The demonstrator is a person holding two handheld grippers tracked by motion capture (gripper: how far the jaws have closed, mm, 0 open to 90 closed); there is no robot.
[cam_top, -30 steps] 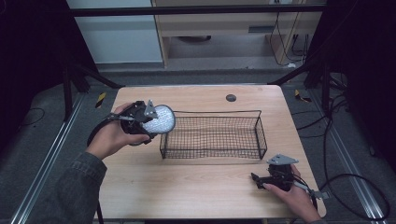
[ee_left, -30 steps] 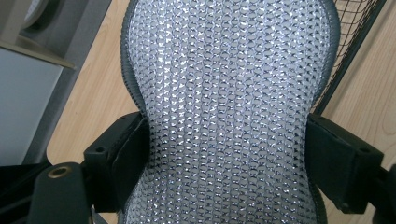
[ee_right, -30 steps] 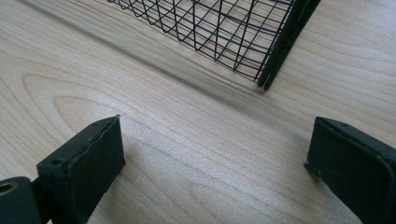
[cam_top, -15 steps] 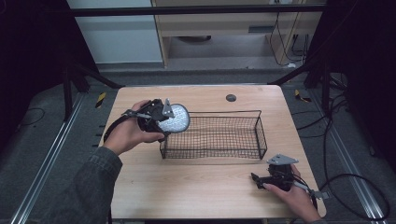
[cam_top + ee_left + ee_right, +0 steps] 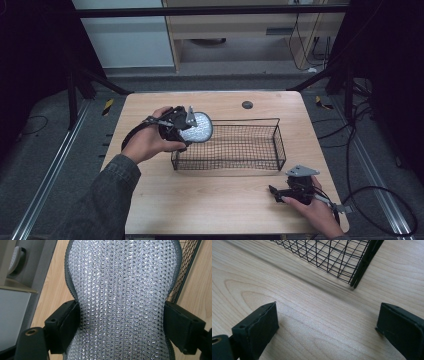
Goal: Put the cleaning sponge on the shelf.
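Observation:
My left gripper (image 5: 187,129) is shut on a silver mesh pad (image 5: 196,126) with a dark rim, held in the air over the left end of the black wire basket (image 5: 235,165). In the left gripper view the pad (image 5: 120,297) sits between both jaws, which press its sides. My right gripper (image 5: 276,192) rests low on the wooden table (image 5: 210,205) near the front right, in front of the basket's right corner. Its jaws stand wide apart with bare wood between them, gripper (image 5: 327,325), and the basket corner (image 5: 359,267) lies just ahead.
A small dark round spot (image 5: 247,104) lies on the table behind the basket. Black frame posts and cables surround the table. Cables trail on the floor at the right.
My left gripper has carried the mesh pad rightwards, from left of the basket to above its left end. The right gripper has stayed put.

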